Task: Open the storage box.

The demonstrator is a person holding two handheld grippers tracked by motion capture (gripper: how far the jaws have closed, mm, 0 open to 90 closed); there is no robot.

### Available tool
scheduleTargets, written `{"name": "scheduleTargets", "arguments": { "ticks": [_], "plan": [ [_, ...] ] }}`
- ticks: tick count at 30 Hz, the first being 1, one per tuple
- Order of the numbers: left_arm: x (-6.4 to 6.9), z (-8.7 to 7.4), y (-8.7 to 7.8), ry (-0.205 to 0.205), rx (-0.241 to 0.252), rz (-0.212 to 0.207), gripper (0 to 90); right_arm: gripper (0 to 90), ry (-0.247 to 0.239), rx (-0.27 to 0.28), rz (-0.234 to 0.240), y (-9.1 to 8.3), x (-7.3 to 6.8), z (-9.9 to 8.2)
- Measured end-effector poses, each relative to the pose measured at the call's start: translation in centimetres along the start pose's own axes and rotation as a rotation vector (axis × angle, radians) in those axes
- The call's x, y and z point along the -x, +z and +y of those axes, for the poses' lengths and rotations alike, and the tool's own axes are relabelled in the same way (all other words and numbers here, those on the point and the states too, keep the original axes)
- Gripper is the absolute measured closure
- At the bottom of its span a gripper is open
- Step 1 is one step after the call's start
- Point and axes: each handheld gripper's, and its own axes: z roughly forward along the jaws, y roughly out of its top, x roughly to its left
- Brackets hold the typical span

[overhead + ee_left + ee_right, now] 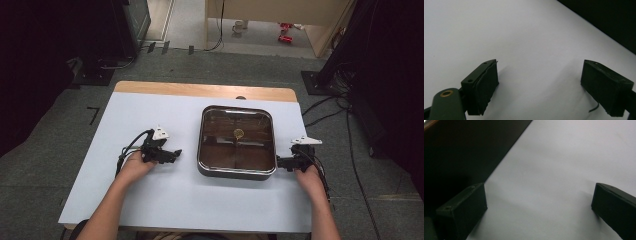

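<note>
From the high view, the square pan (pixel 237 142) under its glass lid sits right of the desk's (pixel 150 200) middle, nearer the far edge, and the right gripper (pixel 278 162) is just beside the pan's near right corner while the left gripper (pixel 176 153) lies well apart on its left, both pointing inward at it. In the left gripper view the jaws stand wide over bare white desk with nothing between them. In the right gripper view the jaws are likewise wide and empty (the dark mass at upper left I take for the pan's wall (pixel 461 152)), so the right hand is the nearer one.

I see a square, dark metal pot with rounded corners and a clear glass lid (pixel 237 141) sitting flat, right of the table's centre, lid knob upward.
</note>
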Motion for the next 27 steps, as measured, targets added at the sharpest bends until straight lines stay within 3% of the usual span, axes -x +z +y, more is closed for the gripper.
{"name": "scheduleTargets", "arguments": {
  "ticks": [18, 21, 22, 24, 27],
  "plan": [
    [0.1, 0.1, 0.1, -0.011, -0.005, 0.01, 12.8, 0.0, -0.002, 0.0, 0.0, 0.0, 0.0, 0.0],
    [0.2, 0.8, 0.1, -0.019, -0.06, 0.022, 12.8, 0.0, -0.002, 0.001, 0.0, 0.0, 0.0, 0.0],
    [0.2, 0.8, 0.1, -0.019, -0.06, 0.022, 13.5, 0.0, -0.002, 0.001, 0.0, 0.0, 0.0, 0.0],
    [0.2, 1.4, 0.0, -0.013, -0.107, 0.02, 15.2, 0.0, -0.001, 0.0, 0.0, 0.0, 0.0, 0.0],
    [0.1, 1.9, -0.3, 0.004, -0.097, 0.022, 27.3, 0.0, -0.002, 0.0, 0.0, 0.0, 0.0, 0.0]
  ]
}}
